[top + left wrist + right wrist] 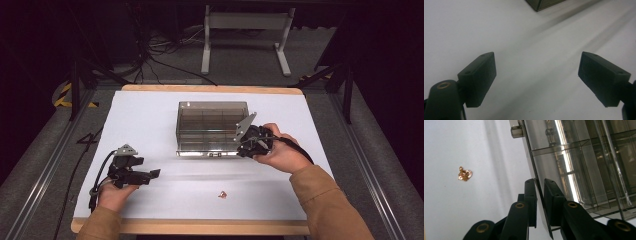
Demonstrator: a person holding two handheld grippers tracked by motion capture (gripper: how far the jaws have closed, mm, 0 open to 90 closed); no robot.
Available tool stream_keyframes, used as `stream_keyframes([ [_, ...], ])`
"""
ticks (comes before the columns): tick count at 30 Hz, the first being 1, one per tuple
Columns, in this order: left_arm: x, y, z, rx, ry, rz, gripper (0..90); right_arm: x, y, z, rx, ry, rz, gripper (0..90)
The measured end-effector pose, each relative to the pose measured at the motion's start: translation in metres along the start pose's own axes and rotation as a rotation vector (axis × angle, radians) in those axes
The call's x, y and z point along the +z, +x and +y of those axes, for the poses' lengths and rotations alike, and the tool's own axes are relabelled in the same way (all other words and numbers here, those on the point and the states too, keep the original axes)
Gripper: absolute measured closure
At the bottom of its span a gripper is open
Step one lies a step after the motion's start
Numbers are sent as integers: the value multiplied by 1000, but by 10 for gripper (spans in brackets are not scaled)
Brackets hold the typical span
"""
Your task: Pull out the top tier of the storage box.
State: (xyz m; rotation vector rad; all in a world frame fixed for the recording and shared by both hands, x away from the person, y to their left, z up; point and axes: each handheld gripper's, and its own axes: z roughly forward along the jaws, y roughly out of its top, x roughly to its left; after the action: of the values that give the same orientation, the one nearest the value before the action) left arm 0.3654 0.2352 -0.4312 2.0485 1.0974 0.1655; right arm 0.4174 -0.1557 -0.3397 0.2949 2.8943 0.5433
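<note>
On the white table point(150, 115), a smoke-tinted transparent plastic organiser box point(210, 122) with inner dividers sits near the centre, its hinged lid raised. At the box's near right corner, the right gripper point(248, 145) pinches the thin front edge of the lid point(539, 195): both black pads press flat on the panel from either side. Near the left front edge of the table, the left gripper point(152, 173) lies low over the surface, jaws spread wide with bare tabletop between them, well apart from the box. A small gold-coloured trinket point(222, 194) lies on the table in front of the box, between the two grippers, touching neither.
</note>
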Motion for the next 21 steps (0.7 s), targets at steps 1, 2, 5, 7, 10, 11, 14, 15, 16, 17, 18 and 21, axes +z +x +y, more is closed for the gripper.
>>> stream_keyframes([
  [1, 0, 0, 0, 0, 0, 0, 155, 0, 0, 0, 0, 0, 0, 811],
  [2, 0, 0, 0, 1, 2, 0, 155, 0, 1, 0, 1, 0, 0, 811],
  [5, 1, -1, 1, 2, 0, -2, 155, -1, 5, -1, -13, 5, 7, 816],
  [7, 1, -1, 1, -1, -1, -3, 155, -1, 7, 0, -16, 9, 9, 820],
  [10, 2, -1, 2, 4, 1, -5, 155, -2, 12, -1, -23, 14, 14, 824],
  [11, 2, -1, 2, 2, 1, -7, 155, -2, 13, -1, -30, 13, 15, 825],
  [14, 3, -1, 2, 2, 5, -9, 155, -2, 18, -3, -31, 10, 11, 825],
  [15, 3, -1, 2, 2, 5, -9, 155, -2, 18, -3, -31, 10, 11, 825],
  [16, 3, -1, 2, 5, 5, -8, 154, -2, 20, -4, -31, 7, 15, 827],
  [17, 3, -2, 2, 6, 1, -7, 155, -2, 21, -4, -28, 10, 15, 828],
  [18, 3, -2, 2, 5, 1, -6, 154, -2, 22, -4, -33, 9, 18, 829],
  [21, 3, -1, 2, 4, 4, -8, 155, -2, 24, -4, -30, 16, 16, 829],
])
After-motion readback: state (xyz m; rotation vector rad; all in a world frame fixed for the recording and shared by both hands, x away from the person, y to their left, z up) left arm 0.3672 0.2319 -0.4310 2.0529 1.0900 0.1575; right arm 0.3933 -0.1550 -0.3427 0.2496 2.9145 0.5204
